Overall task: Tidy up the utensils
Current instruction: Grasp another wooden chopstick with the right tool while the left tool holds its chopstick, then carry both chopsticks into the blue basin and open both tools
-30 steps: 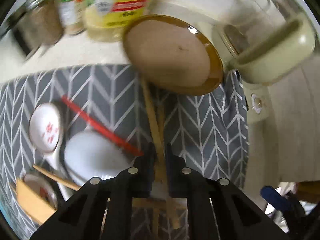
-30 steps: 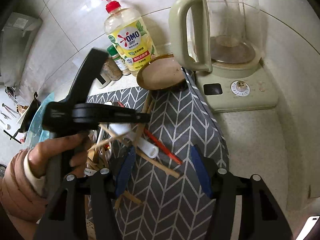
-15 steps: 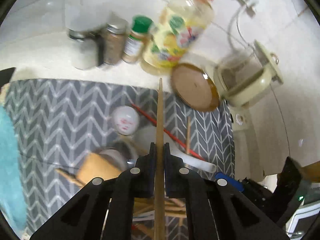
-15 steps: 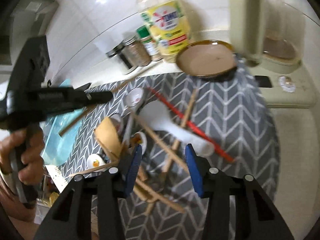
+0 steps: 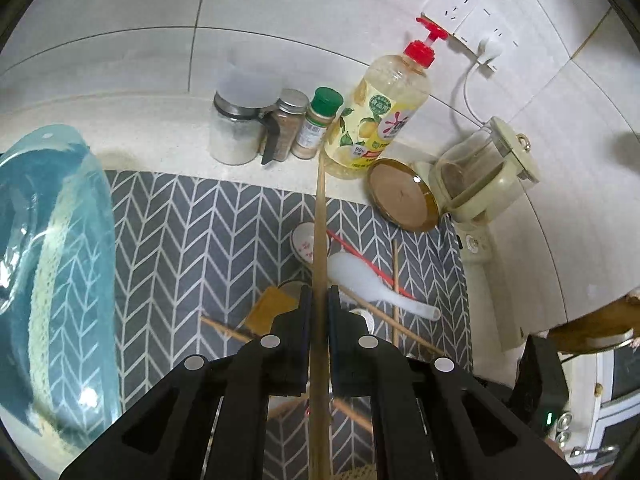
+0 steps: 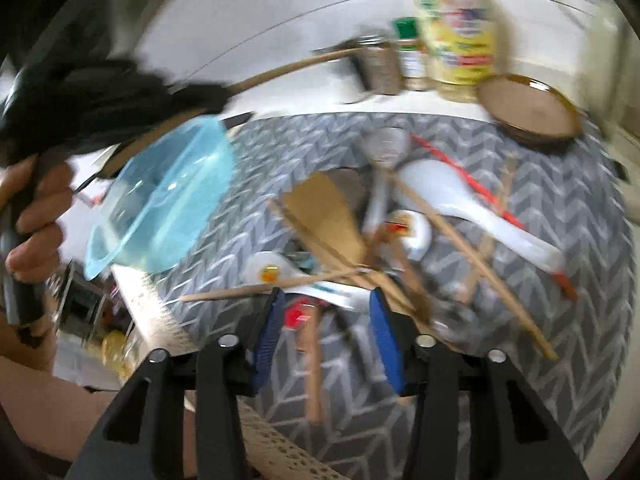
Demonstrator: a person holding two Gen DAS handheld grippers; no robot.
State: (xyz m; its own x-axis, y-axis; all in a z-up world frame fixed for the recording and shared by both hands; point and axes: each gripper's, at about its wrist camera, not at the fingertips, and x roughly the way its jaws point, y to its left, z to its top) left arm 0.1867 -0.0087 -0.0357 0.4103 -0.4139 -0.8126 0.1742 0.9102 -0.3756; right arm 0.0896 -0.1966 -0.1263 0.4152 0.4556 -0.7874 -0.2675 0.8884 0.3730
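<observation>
My left gripper [image 5: 318,298] is shut on a wooden chopstick [image 5: 320,216], held in the air above the grey chevron mat [image 5: 192,232] with its tip toward the jars. In the right wrist view a hand carries that gripper [image 6: 216,96] at upper left, the chopstick [image 6: 296,66] sticking out. My right gripper [image 6: 326,300] hovers over a jumbled pile: a wooden spatula [image 6: 324,216], a white rice paddle [image 6: 452,196], a red chopstick [image 6: 472,184], ceramic spoons [image 6: 412,232] and wooden chopsticks [image 6: 480,264]. Its blue pads [image 6: 272,320] are closing and press on nothing.
A clear blue bowl [image 5: 48,260] stands on the mat's left side. At the back are spice jars [image 5: 288,124], a yellow soap bottle [image 5: 380,120], a brown plate [image 5: 402,196] and a pale green kettle [image 5: 480,176]. The counter edge lies at lower left in the right wrist view.
The left gripper has lifted the chopstick off the mat and drawn back and up. The right gripper has swung left over the pile and its jaws have narrowed.
</observation>
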